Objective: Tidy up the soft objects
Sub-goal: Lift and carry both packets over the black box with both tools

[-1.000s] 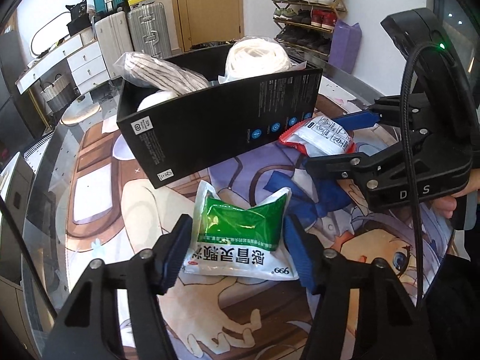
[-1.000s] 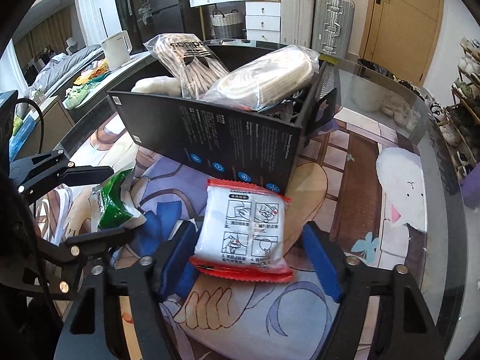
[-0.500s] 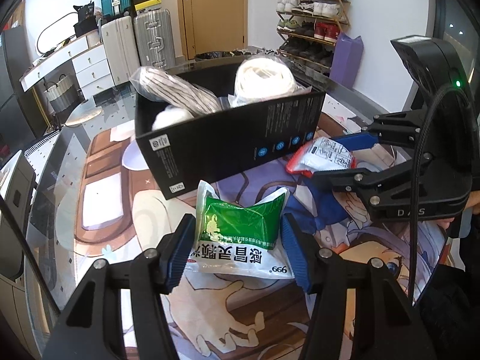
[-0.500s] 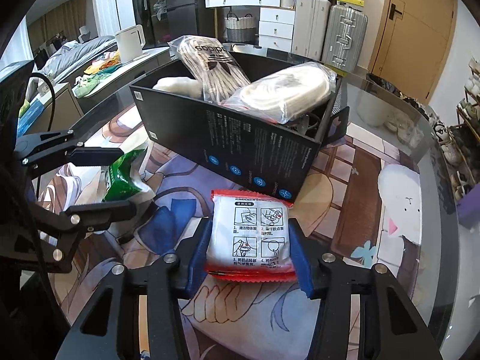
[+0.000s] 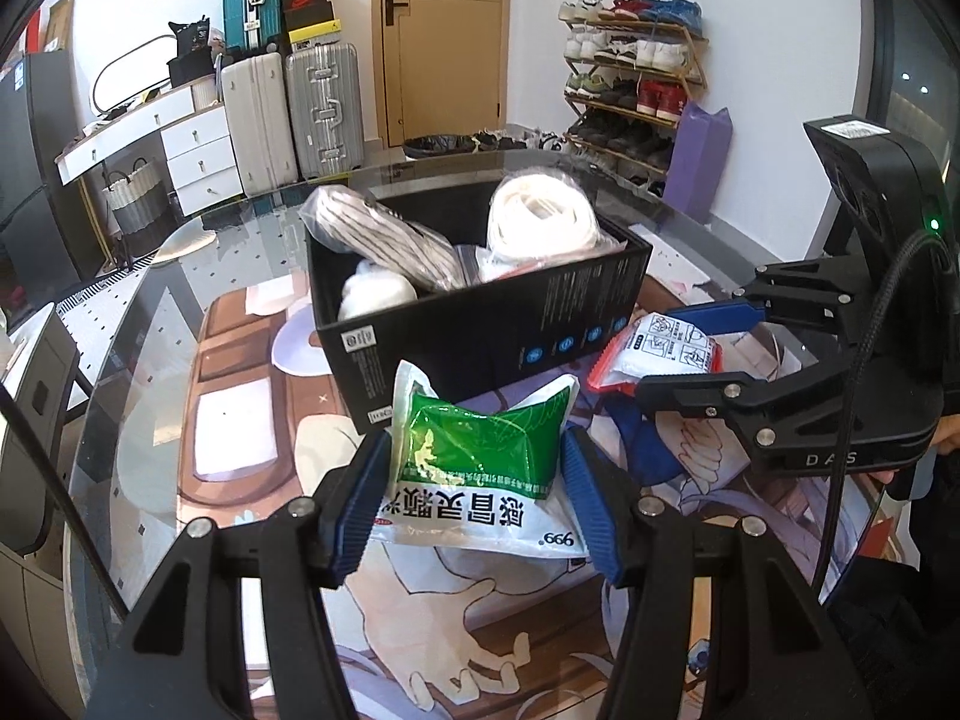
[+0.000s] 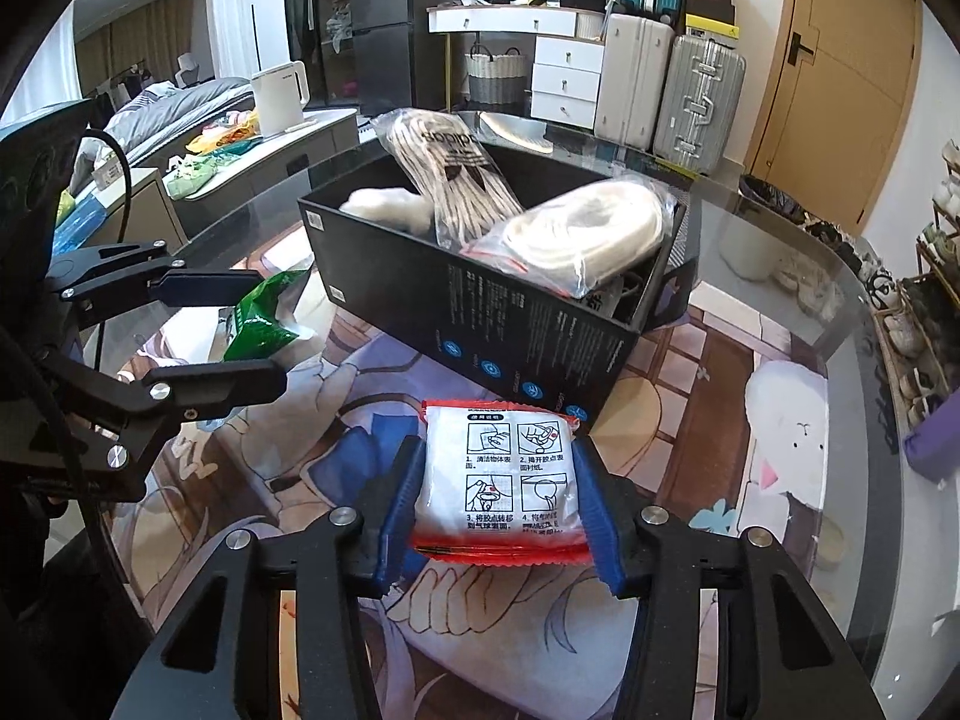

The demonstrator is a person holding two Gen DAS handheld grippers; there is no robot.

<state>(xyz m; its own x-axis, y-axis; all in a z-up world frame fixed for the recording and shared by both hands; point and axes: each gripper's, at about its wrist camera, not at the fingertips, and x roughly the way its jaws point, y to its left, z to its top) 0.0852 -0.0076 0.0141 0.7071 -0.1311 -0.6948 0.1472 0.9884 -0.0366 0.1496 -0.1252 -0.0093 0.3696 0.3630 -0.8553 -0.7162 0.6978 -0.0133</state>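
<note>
My left gripper (image 5: 474,492) is shut on a green and white pouch (image 5: 480,468) and holds it off the table, in front of the black box (image 5: 480,324). My right gripper (image 6: 498,498) is shut on a white packet with red edges (image 6: 498,480), also lifted, near the box's front wall (image 6: 510,336). The box holds a striped bagged item (image 5: 378,240), a white roll in plastic (image 5: 543,219) and a white soft lump (image 5: 375,294). The left gripper and its green pouch (image 6: 264,318) show at the left of the right wrist view; the right gripper and its packet (image 5: 660,342) show at the right of the left wrist view.
The box stands on a glass table with a printed cartoon mat (image 6: 678,396). Suitcases (image 5: 318,108), a white dresser (image 5: 180,138) and a shoe rack (image 5: 630,78) stand beyond the table. A kettle (image 6: 279,96) sits on a side counter.
Both grippers have closed on their packets and lifted them off the mat, rising higher relative to the box. The box contents have not moved.
</note>
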